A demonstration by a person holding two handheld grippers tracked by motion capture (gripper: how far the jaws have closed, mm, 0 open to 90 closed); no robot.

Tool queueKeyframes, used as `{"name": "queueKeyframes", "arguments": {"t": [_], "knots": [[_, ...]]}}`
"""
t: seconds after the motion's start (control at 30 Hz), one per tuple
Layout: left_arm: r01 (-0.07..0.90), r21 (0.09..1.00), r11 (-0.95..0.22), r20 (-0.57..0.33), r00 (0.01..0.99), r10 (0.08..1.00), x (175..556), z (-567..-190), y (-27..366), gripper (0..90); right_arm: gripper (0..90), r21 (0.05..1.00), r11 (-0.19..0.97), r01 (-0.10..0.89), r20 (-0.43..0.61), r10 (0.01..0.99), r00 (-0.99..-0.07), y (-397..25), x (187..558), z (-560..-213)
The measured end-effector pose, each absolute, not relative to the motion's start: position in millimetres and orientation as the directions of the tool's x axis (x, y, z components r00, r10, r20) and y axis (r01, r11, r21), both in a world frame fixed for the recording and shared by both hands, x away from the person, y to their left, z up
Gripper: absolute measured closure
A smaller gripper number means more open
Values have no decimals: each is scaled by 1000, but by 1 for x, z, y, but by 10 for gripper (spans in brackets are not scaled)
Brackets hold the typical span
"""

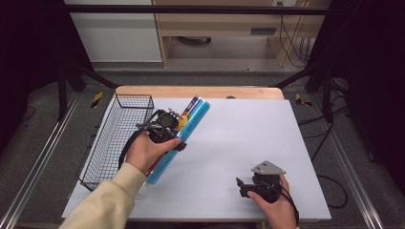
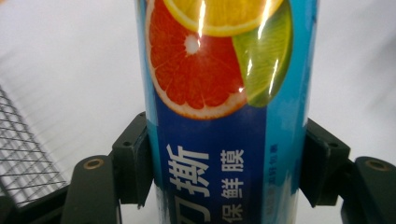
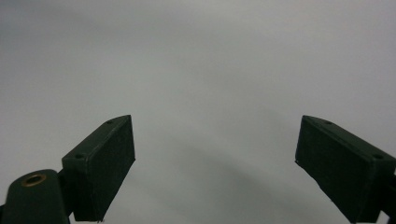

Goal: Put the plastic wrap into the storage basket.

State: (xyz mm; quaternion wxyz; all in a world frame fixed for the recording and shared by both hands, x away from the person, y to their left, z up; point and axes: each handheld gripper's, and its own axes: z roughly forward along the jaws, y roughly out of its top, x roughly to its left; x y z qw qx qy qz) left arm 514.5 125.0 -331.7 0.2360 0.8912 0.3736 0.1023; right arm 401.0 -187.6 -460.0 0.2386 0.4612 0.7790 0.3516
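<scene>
Left hand-held gripper [image 1: 177,130] is clamping a long blue tube [image 1: 179,138] printed with citrus slices, both jaws pressing on its sides; the tube is lying slantwise over the white counter [image 1: 248,138], just beside the wire basket [image 1: 112,138]. Right hand-held gripper [image 1: 241,187] is resting near the counter's front edge, well apart from the tube, its jaws standing wide with nothing between them.
</scene>
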Motion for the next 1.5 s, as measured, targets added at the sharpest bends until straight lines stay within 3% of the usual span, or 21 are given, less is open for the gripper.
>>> {"name": "queueKeyframes", "arguments": {"t": [0.73, 1.5], "knots": [[655, 503, -564, 43, 633, 773, 503, -298, 164, 317, 118, 779, 325, 536, -36, 876, -480, -185, 400, -457], [718, 497, -487, 28, 547, 837, 497, -298, 225, 317, 105, 775, 325, 542, -42, 882, -468, -186, 400, -458]]}}
